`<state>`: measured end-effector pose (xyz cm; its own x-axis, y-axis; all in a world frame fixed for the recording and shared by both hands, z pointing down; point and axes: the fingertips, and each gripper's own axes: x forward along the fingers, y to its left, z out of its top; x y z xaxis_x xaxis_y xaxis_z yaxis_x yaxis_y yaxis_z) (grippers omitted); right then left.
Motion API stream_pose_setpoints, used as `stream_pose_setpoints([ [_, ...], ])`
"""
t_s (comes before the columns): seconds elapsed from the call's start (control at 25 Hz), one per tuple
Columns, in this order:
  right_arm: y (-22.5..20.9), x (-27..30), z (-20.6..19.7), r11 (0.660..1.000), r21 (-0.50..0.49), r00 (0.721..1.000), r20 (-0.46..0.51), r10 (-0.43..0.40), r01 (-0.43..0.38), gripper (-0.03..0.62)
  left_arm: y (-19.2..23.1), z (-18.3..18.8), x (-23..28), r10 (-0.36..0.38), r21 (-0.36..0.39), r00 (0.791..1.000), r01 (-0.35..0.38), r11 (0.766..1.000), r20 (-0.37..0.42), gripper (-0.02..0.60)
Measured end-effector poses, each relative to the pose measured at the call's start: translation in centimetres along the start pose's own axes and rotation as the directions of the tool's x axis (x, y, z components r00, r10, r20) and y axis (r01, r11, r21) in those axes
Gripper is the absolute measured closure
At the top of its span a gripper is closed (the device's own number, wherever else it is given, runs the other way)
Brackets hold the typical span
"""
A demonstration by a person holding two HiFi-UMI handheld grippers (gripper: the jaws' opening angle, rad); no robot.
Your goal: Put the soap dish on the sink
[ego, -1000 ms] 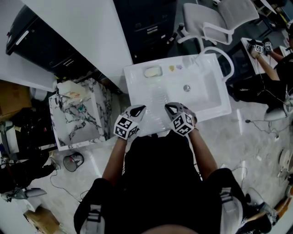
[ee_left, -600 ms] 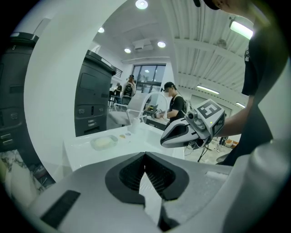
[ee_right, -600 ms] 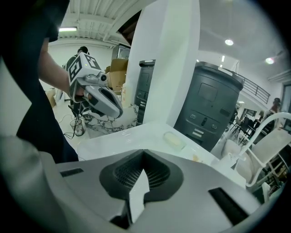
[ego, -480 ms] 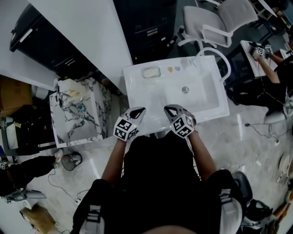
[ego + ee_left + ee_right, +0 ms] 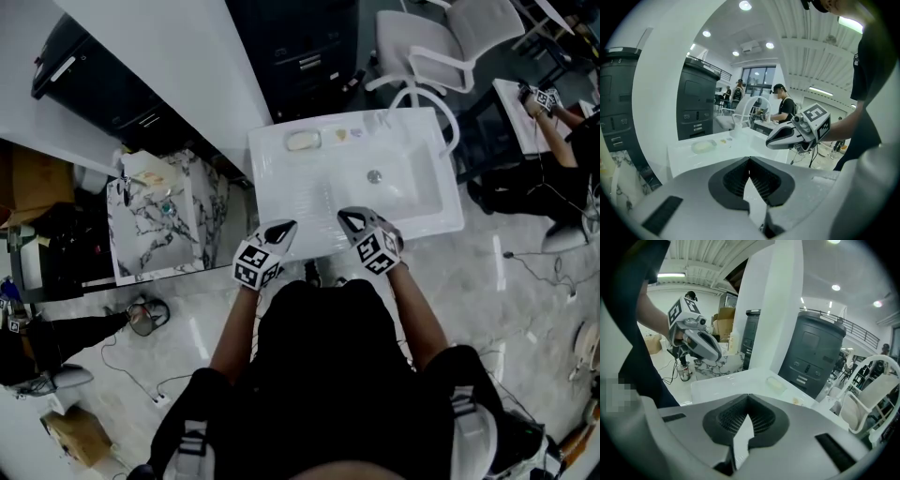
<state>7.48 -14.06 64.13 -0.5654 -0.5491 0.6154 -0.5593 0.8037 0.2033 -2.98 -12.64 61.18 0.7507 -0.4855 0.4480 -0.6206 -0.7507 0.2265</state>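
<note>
A pale oval soap dish lies on the back left ledge of the white sink. It also shows as a soap dish in the left gripper view and as a soap dish in the right gripper view. Over the sink's front rim my left gripper is shut with nothing in it, far from the dish. My right gripper hangs beside it, also shut and empty. Up close, the left gripper and the right gripper each have their jaws closed together.
A white arched faucet stands at the sink's back right, with a drain in the basin. Small yellow and purple bits lie near the dish. A marble-patterned cabinet stands left of the sink, a white chair behind it.
The sink has slid up and away in the head view, so both grippers now hang nearer its front rim. Both have stayed shut.
</note>
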Motion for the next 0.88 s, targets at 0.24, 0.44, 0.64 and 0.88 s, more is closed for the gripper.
stream_pose_setpoints([
  [0.24,0.6,-2.6,0.1,1.0,0.02,0.999,0.054,-0.001,0.0,0.6,-3.4,-0.2,-0.4,0.008,-0.001,1.0,-0.008,1.0,0.002,0.581],
  [0.44,1.1,-3.8,0.1,1.0,0.028,0.997,0.076,-0.004,0.002,0.6,-4.7,-0.7,-0.9,0.033,0.002,0.999,-0.034,0.999,0.022,0.581],
  [0.64,1.6,-4.6,-0.1,1.0,0.017,0.996,0.084,0.002,-0.004,0.6,-5.8,-1.0,-1.6,0.058,-0.007,0.998,-0.057,0.998,0.022,0.581],
  [0.88,2.2,-5.8,-0.5,0.999,0.036,0.995,0.105,0.003,-0.007,0.6,-7.3,-1.3,-2.1,0.072,-0.005,0.997,-0.072,0.997,0.036,0.581],
])
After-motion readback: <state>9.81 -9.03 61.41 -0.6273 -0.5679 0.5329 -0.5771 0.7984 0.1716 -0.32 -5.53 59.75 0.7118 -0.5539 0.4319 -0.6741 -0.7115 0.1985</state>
